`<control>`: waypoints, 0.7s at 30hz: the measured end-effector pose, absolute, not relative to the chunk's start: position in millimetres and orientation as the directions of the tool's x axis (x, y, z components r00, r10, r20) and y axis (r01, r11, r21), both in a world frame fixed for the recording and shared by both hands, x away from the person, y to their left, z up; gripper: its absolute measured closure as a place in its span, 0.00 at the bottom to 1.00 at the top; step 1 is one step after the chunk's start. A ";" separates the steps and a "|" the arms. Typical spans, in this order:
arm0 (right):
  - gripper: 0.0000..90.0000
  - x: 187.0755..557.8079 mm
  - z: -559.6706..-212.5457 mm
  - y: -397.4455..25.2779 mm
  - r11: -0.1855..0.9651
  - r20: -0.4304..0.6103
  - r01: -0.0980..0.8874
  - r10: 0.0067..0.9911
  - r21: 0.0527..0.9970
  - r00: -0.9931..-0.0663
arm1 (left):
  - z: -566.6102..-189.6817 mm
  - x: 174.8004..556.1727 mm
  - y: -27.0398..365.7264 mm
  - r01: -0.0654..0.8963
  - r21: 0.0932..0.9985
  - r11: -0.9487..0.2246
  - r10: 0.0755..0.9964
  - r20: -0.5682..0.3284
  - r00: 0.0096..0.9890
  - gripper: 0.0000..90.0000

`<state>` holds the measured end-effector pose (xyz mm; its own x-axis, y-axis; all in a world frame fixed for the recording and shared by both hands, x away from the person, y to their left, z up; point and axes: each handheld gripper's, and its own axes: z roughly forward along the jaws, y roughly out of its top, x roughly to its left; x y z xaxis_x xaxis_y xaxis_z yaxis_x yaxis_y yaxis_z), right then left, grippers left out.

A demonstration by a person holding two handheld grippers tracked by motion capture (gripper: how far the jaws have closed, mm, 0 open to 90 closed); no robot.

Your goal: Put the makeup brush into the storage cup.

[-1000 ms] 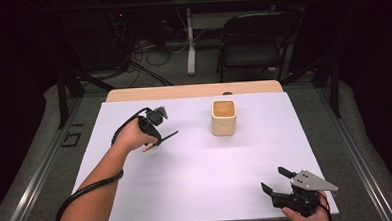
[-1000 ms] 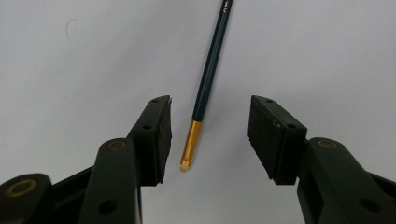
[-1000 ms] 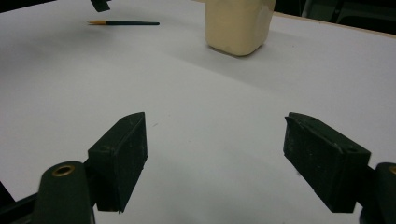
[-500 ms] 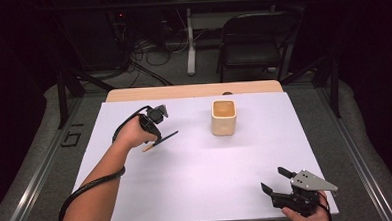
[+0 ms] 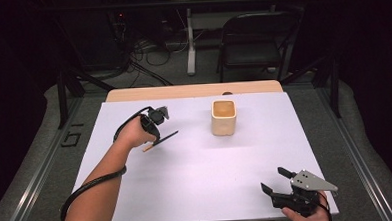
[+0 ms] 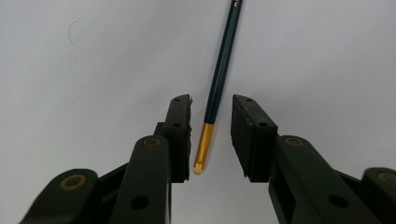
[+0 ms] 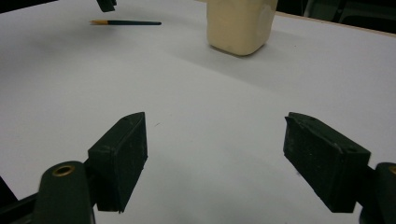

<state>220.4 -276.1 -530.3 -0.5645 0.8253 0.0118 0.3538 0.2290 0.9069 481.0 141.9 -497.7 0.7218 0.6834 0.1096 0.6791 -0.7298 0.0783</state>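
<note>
A dark green pencil [image 6: 223,65] with a gold ferrule end lies flat on the white table top [image 5: 201,170]. My left gripper [image 6: 211,135] hangs just above it, open, with the pencil's gold end between the jaws and not clamped. In the high view the left gripper [image 5: 152,135] is at the left of the table over the pencil [image 5: 163,140]. A cream square cup [image 5: 223,117] stands upright at the middle back. My right gripper [image 5: 276,183] rests open at the front right corner, nothing between its jaws [image 7: 215,154].
The right gripper view has the cream cup [image 7: 240,23] ahead and the pencil [image 7: 126,22] far off to the left. A black chair [image 5: 253,38] and cables sit beyond the table's far wooden edge [image 5: 193,90].
The left hand has shifted very slightly over the pencil; the right gripper and the cup have not moved.
</note>
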 end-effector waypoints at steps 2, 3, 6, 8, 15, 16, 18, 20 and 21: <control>0.24 220.4 -530.3 -276.3 0.228 0.012 0.353 0.826 0.907 -0.564 | -500.4 480.7 142.7 0.675 0.071 -0.734 0.678 0.109 0.727 0.80; 0.24 220.3 -530.2 -276.4 0.229 0.011 0.352 0.825 0.907 -0.565 | -500.8 480.8 143.2 0.673 0.066 -0.737 0.675 0.112 0.729 0.80; 0.24 220.4 -530.3 -276.4 0.228 0.013 0.353 0.825 0.907 -0.565 | -501.8 480.6 144.3 0.671 0.059 -0.739 0.673 0.110 0.731 0.81; 0.24 220.5 -530.4 -276.3 0.228 0.013 0.354 0.825 0.907 -0.565 | -502.6 480.4 145.7 0.674 0.059 -0.737 0.675 0.109 0.729 0.82; 0.24 220.4 -530.4 -276.0 0.228 0.014 0.355 0.825 0.907 -0.565 | -506.1 479.9 151.0 0.677 0.055 -0.734 0.679 0.102 0.727 0.84; 0.24 220.4 -530.4 -275.9 0.227 0.014 0.355 0.825 0.907 -0.565 | -506.6 480.0 151.6 0.675 0.048 -0.736 0.676 0.103 0.730 0.84; 0.24 220.5 -530.6 -275.8 0.227 0.014 0.354 0.825 0.907 -0.565 | -508.2 479.8 152.6 0.677 0.051 -0.734 0.678 0.099 0.728 0.84; 0.24 220.5 -530.7 -275.6 0.225 0.017 0.356 0.826 0.907 -0.564 | -508.7 480.1 153.7 0.679 0.048 -0.733 0.680 0.100 0.727 0.84; 0.24 220.5 -530.7 -275.6 0.225 0.017 0.356 0.826 0.907 -0.563 | -509.2 480.3 154.2 0.680 0.048 -0.731 0.681 0.100 0.725 0.84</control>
<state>220.5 -275.6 -530.7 -0.5633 0.8261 0.0166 0.3562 0.2246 0.9070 480.3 154.2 -509.2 0.7252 0.6813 0.0997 0.6804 -0.7313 0.0483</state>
